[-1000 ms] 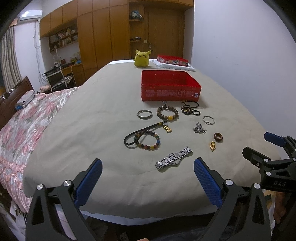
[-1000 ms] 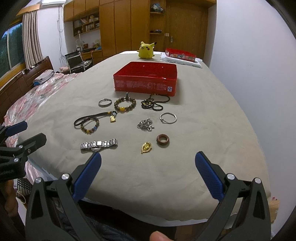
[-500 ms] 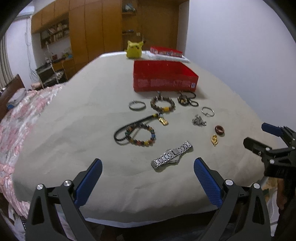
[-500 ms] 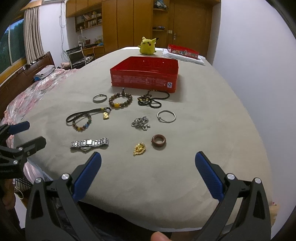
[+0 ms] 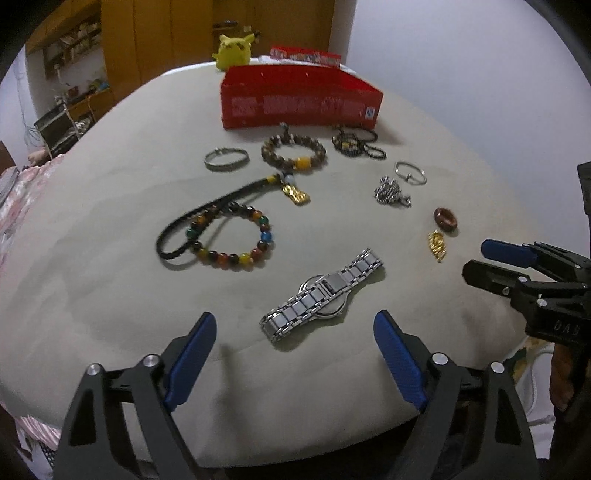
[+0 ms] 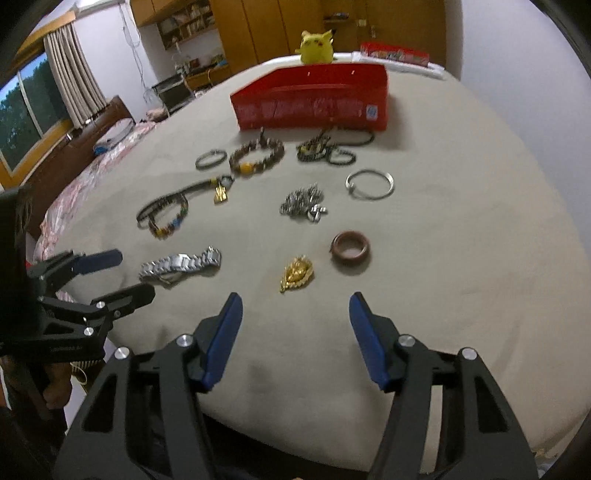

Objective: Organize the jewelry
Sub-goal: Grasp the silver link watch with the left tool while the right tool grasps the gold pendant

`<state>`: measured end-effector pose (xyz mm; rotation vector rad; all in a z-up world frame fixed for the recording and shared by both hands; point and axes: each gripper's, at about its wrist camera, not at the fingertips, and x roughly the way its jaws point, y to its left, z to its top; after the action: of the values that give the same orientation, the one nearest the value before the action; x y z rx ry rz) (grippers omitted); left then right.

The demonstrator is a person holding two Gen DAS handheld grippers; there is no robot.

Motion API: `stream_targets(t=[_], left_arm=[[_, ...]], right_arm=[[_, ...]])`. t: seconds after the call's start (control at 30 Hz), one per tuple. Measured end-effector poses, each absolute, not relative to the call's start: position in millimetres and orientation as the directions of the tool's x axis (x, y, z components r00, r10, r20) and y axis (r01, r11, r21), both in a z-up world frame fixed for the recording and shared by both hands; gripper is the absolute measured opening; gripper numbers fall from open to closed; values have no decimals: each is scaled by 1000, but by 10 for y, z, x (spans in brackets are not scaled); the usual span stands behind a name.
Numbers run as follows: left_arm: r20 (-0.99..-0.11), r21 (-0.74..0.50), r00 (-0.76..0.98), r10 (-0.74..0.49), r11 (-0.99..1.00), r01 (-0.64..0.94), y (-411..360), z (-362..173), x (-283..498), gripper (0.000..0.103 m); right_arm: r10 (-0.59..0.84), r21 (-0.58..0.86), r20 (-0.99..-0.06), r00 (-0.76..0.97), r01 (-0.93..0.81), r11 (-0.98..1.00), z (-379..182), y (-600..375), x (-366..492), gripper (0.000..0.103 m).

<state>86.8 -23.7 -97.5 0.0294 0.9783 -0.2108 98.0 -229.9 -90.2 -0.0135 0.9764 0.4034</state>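
Above beige cloth (image 5: 92,266), left gripper (image 5: 295,343) closing over watch (image 5: 321,295), seemingly untouched

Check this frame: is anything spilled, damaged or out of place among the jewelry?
Nothing stands out. The pieces lie spread singly on the beige cover before the red box; only the black cord overlaps the colored bead bracelet.

walls: plain pale wall (image 6: 517,55) seen at right | furniture: wooden wardrobes (image 6: 266,26) and bookshelf (image 6: 184,22) at back | window: curtained window (image 6: 33,107) at left | bed: floral quilt (image 5: 14,195) seen
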Motion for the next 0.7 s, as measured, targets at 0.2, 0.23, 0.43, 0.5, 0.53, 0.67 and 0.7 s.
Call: stream_targets(t=[0.2,0.23,0.43,0.5,0.53,0.67,0.7], left_arm=[[-838,-50,522,-158,976,214,-287,-1083,940,85],[-838,-46,523,-155,975,216,-293,-1090,948,85],[-832,-24,534,-152,971,238,-351,-1098,964,78],[-830,-25,536,-154,970,241,-363,-1092,987,71],[-830,-25,535,-155,970,243,-370,-1090,998,69],[-826,-24,539,-162,967,254,-391,-1068,1004,48],[-825,-27,539,-168,966,259,-395,-1063,1003,46]], right_arm=[[320,145,-811,490,-361,921,-1009,-2210,1063,45],[320,143,-808,494,-363,921,-1013,-2212,1077,45],[311,110,-795,521,-380,918,-1060,-2158,1129,44],[316,110,-791,524,-385,916,-1071,-2157,1140,44],[318,110,-789,526,-388,915,-1072,-2149,1149,43],[325,112,-782,531,-393,913,-1079,-2151,1160,38],[325,110,-781,533,-394,912,-1079,-2151,1160,37]])
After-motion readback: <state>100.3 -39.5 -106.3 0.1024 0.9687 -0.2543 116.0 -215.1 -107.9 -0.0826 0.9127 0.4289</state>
